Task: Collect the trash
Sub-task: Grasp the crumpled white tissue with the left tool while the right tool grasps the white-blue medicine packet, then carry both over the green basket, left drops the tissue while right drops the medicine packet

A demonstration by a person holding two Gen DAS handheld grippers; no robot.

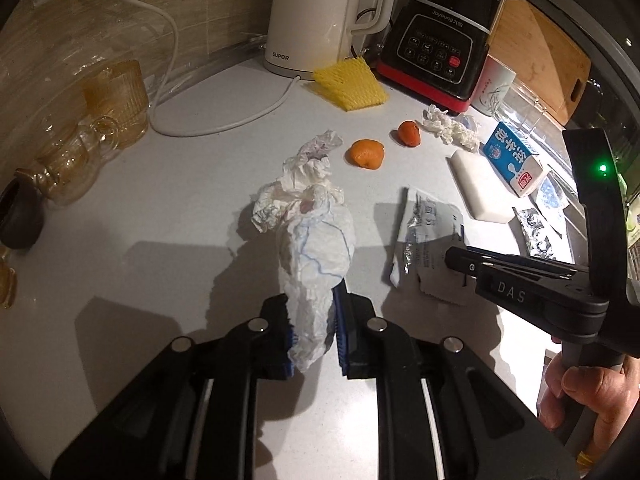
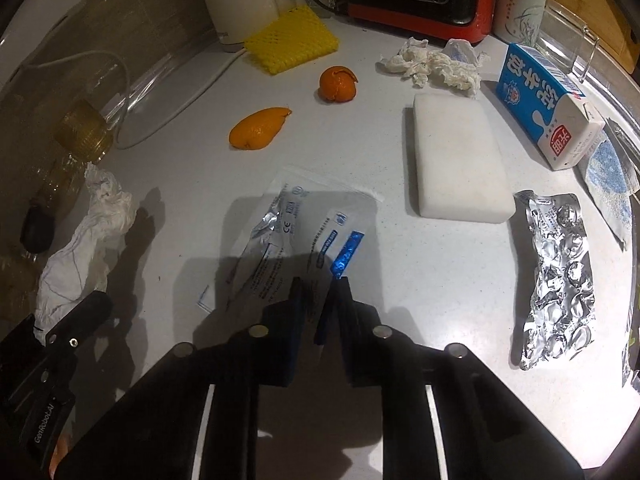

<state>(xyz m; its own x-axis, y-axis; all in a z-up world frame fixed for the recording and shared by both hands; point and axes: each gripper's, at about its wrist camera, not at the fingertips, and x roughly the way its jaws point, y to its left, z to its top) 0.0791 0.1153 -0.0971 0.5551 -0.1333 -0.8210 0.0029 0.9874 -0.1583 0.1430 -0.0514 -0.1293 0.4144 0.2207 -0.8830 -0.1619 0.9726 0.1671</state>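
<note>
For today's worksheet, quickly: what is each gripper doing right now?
Left gripper: closed on the crumpled tissue.
Right gripper: closed on the clear plastic wrapper.

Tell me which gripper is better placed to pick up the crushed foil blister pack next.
Neither is free, but the right gripper, shut on the plastic wrapper, sits beside the foil blister pack.
</note>
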